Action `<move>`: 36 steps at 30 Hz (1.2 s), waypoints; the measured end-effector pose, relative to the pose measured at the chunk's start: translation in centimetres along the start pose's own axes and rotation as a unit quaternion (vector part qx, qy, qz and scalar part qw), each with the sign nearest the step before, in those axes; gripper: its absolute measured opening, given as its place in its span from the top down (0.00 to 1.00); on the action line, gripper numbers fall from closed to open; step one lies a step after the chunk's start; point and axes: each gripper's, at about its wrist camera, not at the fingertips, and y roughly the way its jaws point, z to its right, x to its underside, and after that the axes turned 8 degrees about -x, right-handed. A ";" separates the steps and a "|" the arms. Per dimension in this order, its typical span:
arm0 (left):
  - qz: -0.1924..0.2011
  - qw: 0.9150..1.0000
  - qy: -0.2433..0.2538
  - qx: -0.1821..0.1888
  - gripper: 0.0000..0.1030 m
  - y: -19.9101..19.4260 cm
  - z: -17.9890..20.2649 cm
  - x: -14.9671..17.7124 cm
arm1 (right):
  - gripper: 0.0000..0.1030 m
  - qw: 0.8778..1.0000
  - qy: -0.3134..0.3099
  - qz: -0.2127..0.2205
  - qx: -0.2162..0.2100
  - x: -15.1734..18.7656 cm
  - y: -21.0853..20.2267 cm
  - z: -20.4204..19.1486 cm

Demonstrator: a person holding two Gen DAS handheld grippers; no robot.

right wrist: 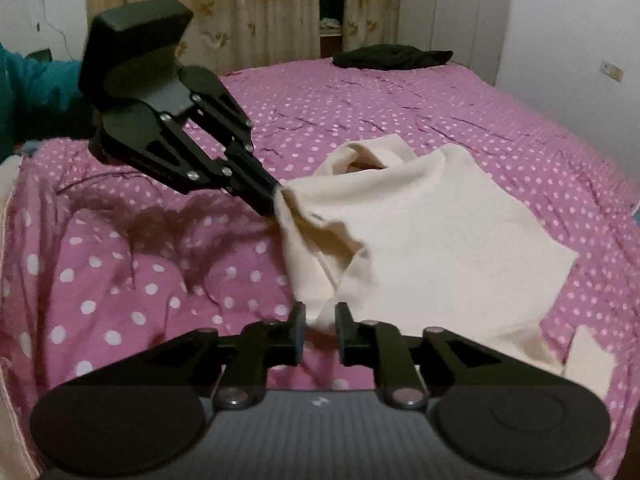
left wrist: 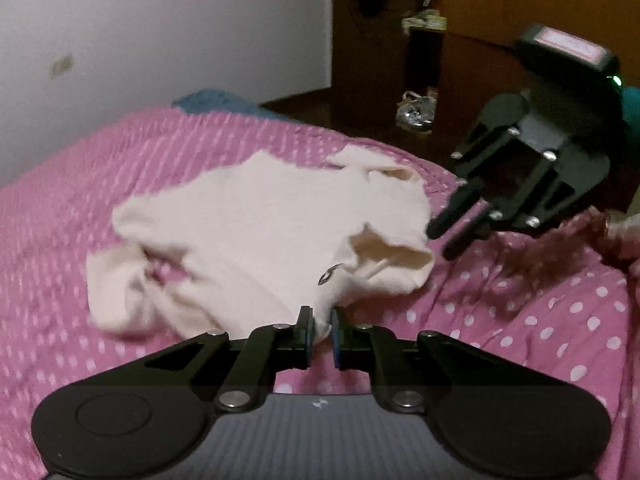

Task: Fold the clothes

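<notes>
cream garment [right wrist: 420,232] on pink dotted bed [right wrist: 400,100] | soft, light, limp; judged best held at hem corners | left gripper [right wrist: 278,196] fingers clamped on edge | right gripper [right wrist: 320,332] fingers pinching fold

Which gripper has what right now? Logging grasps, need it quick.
Left gripper: closed on an edge of the cream garment.
Right gripper: fingers nearly together with a fold of the same garment between them; it appears to be holding it.

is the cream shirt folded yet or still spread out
Partly folded. The cream shirt lies bunched on the bedspread, a sleeve opening gaping, with the left gripper pinching one edge.
</notes>
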 end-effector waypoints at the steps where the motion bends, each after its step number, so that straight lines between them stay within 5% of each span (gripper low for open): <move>1: 0.005 1.000 -0.014 -0.007 0.87 -0.2 -0.7 -0.2 | 0.86 1.000 0.006 -0.004 -0.010 0.2 0.2 0.0; 5: 0.028 0.996 -0.071 -0.038 0.82 -0.8 -3.7 -1.2 | 0.85 0.999 0.046 0.022 0.008 0.3 -1.6 1.9; 8: 0.044 0.990 -0.111 -0.070 0.68 -1.1 -5.8 -2.0 | 0.78 0.995 0.082 0.045 0.045 0.6 -2.8 4.1; 10: 0.039 0.983 -0.116 -0.137 0.61 0.0 -6.7 -2.8 | 0.73 0.987 0.105 0.055 0.110 1.2 -3.3 6.1; 13: 0.028 0.973 -0.135 -0.186 0.55 2.2 -8.1 -3.9 | 0.73 0.969 0.128 0.039 0.208 2.3 -3.1 9.3; 17: 0.008 0.961 -0.171 -0.215 0.51 5.5 -10.0 -5.2 | 0.73 0.953 0.162 0.020 0.256 3.8 -2.1 13.5; 28: -0.064 0.958 -0.191 -0.202 0.51 10.4 -12.2 -3.9 | 0.76 0.935 0.230 -0.009 0.268 5.6 3.2 19.1; 31: -0.070 0.956 -0.198 -0.204 0.55 10.0 -12.6 -3.2 | 0.91 0.929 0.219 -0.018 0.297 5.9 3.5 19.1; 36: -0.060 0.952 -0.218 -0.208 0.57 8.3 -13.7 -1.9 | 0.96 0.910 0.188 -0.005 0.370 6.5 1.3 18.5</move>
